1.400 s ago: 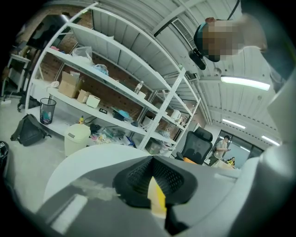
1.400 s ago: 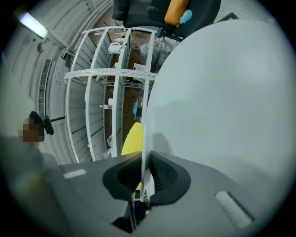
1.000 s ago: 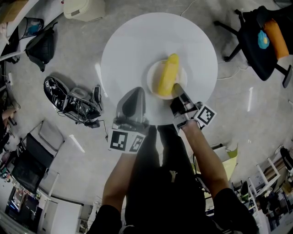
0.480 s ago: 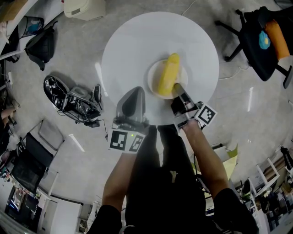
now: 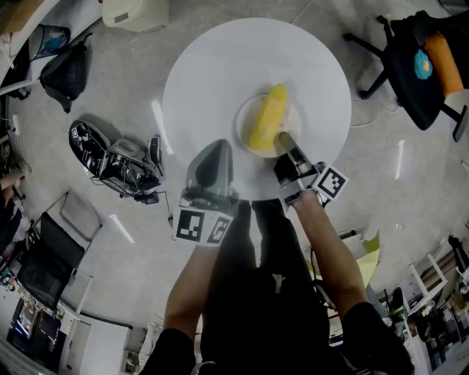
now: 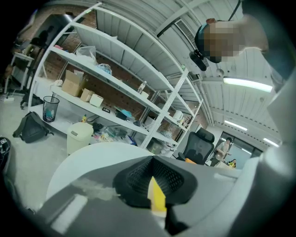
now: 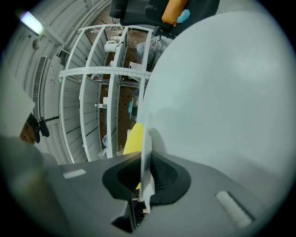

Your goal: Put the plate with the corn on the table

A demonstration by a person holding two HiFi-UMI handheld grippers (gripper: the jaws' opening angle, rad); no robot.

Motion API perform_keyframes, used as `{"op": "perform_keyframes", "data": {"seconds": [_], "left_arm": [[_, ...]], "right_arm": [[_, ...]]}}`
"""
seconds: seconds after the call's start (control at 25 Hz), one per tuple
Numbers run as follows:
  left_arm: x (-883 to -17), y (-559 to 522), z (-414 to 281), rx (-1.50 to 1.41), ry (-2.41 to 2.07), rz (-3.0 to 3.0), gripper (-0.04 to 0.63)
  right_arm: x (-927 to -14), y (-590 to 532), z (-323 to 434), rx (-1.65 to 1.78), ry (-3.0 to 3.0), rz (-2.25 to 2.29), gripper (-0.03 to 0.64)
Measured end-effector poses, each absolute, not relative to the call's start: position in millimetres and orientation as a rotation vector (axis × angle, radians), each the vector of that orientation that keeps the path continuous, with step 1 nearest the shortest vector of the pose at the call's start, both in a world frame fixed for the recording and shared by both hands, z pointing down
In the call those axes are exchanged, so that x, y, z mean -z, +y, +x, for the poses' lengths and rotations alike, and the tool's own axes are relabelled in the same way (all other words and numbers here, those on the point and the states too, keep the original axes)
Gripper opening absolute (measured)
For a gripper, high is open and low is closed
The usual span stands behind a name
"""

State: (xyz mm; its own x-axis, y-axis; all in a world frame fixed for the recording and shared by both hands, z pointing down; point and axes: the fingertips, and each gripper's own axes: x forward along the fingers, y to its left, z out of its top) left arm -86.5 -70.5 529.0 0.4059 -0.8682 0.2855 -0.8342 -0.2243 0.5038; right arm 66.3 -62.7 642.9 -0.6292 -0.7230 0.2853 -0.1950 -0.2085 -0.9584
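Note:
A white plate (image 5: 243, 126) with a yellow corn cob (image 5: 267, 119) lying on it is over the right part of the round white table (image 5: 220, 66). My right gripper (image 5: 283, 139) is shut on the plate's near rim. In the right gripper view the plate (image 7: 144, 134) shows edge-on between the jaws, with the corn (image 7: 133, 138) behind it and a shadow on the table (image 7: 222, 92). I cannot tell whether the plate rests on the table. My left gripper (image 5: 217, 145) hovers at the table's near edge, shut and holding nothing; its jaws (image 6: 155, 185) show only a thin slit.
A black office chair (image 5: 421, 62) with an orange and a blue item stands at the upper right. On the floor to the left are a black bag (image 5: 66, 73), shoes and gear (image 5: 110, 157) and a white bin (image 5: 135, 13). Metal shelving (image 6: 115, 88) lines the far wall.
The plate with the corn has edged very slightly left in my right gripper. The left gripper has stayed in place.

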Motion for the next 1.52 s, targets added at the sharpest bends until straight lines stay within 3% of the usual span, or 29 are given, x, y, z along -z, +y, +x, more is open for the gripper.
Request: {"op": "perform_keyframes", "data": {"seconds": [1.52], "left_arm": [[-531.2,-64.6,-83.4,0.083,-1.441,2.058,0.005]], "right_arm": [[-652.9,-54.0,66.5,2.029,1.652,-1.139,0.071]]}}
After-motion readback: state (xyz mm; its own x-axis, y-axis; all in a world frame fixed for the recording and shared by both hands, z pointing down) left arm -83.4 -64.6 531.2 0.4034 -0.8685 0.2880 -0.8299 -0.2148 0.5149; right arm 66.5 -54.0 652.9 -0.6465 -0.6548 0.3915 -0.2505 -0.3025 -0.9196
